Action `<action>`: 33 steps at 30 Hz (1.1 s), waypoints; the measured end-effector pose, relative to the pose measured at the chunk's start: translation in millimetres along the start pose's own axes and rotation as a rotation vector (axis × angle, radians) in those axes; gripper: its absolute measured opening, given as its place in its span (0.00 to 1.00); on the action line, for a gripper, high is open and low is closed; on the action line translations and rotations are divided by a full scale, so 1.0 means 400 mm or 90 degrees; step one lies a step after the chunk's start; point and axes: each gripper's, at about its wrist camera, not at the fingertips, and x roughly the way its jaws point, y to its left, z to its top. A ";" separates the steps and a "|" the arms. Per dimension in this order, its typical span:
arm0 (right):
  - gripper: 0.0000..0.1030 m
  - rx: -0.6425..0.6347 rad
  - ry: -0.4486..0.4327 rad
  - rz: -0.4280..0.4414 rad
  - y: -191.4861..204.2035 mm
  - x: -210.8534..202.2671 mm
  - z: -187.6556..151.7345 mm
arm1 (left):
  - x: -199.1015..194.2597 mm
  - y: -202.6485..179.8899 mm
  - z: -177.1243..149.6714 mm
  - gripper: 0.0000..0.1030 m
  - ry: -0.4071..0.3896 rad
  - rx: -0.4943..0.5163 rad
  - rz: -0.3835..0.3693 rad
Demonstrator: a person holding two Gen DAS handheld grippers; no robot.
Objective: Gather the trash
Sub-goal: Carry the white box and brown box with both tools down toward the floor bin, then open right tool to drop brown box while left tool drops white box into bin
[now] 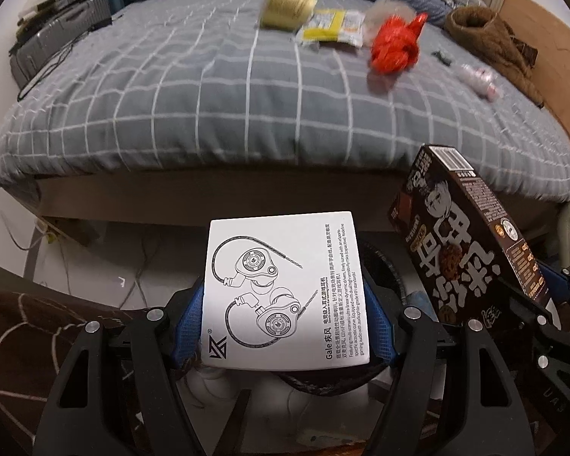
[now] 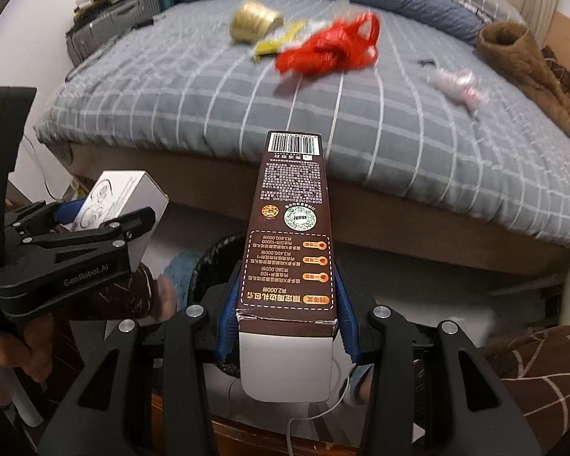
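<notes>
My left gripper point(image 1: 285, 319) is shut on a white earphone box point(image 1: 285, 288), its blue pads pressed on both sides. My right gripper point(image 2: 287, 319) is shut on a tall brown cookie box point(image 2: 290, 228), which also shows at the right of the left wrist view as the cookie box point(image 1: 467, 235). Both boxes hang over a dark bin point(image 2: 212, 262) on the floor in front of the bed. In the right wrist view the left gripper point(image 2: 106, 224) with the earphone box point(image 2: 121, 197) is at the left. On the bed lie a red plastic bag point(image 2: 330, 47), a gold cup point(image 2: 252, 22), a yellow wrapper point(image 1: 332, 26) and a pink wrapper point(image 2: 459, 85).
The bed point(image 1: 209, 114) with a grey checked sheet fills the background. A brown garment point(image 2: 520, 57) lies at its far right. Suitcases point(image 1: 57, 38) stand at the far left. Cables point(image 1: 140, 266) trail on the floor. A knee in brown patterned cloth point(image 2: 539, 372) is at lower right.
</notes>
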 end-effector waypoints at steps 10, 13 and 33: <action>0.40 -0.003 0.078 0.009 0.018 0.150 -0.023 | 0.128 0.030 -0.015 0.67 0.056 -0.006 0.010; 0.40 0.001 0.105 0.012 0.022 0.200 -0.025 | 0.154 0.043 -0.018 0.67 0.071 -0.014 0.007; 0.80 -0.020 0.120 0.002 0.071 0.309 -0.016 | 0.236 0.089 -0.038 0.67 0.114 -0.034 0.017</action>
